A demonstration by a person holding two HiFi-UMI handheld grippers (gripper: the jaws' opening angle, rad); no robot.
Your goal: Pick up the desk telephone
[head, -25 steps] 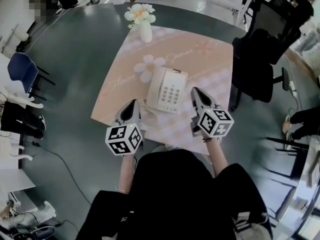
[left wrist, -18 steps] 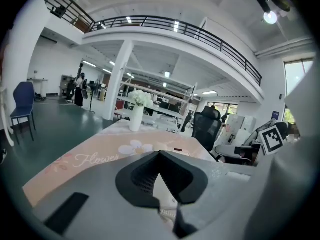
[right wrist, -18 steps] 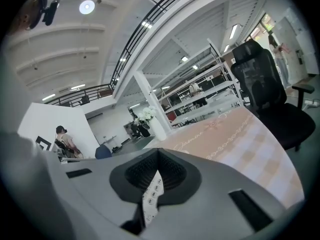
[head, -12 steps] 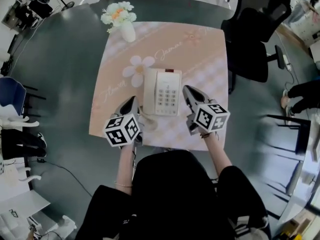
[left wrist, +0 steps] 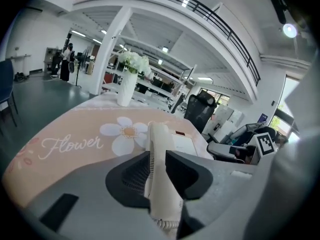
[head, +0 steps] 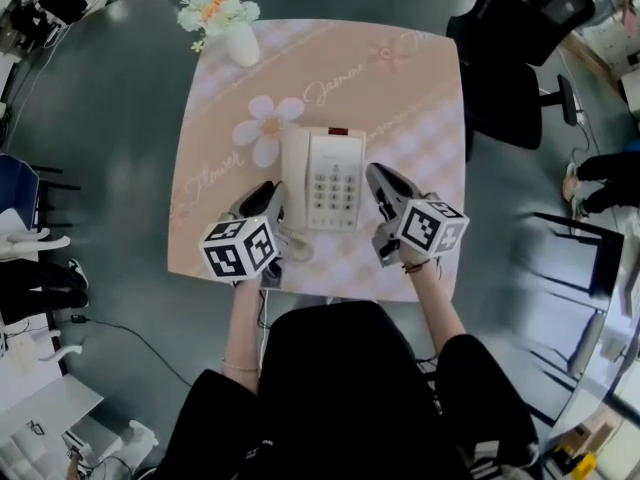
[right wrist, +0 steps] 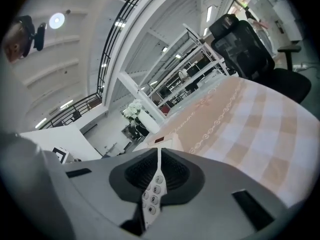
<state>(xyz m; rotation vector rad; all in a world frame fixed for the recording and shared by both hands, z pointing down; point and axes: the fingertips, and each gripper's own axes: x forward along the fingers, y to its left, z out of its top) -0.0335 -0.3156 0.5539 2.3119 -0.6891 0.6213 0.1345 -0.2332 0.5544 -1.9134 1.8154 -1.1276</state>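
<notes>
- The desk telephone [head: 330,180] lies flat on the peach flowered tablecloth [head: 400,98], in the near half of the table, between my two grippers.
- Its long axis runs away from me toward the far edge. The end with the small red patch is farthest from me, the handset [left wrist: 161,174] lies along its left side, and the keypad [right wrist: 151,196] is to the right of it.
- My left gripper [head: 268,190] sits just beside the handset side. Its jaws have just been opening and stand a little apart, and the handset fills the gap between them. I cannot tell whether the pads touch it.
- My right gripper [head: 378,174] is just beside the phone's right edge with its jaws clenched together and nothing held. Only a sliver of keypad shows past them.
- The coiled cord [head: 290,246] curls at the phone's near left corner, close under my left gripper.
- A white vase of flowers [head: 225,23] stands at the far left corner, well apart from the phone.
- A black office chair [head: 515,68] stands off the table's far right side.
</notes>
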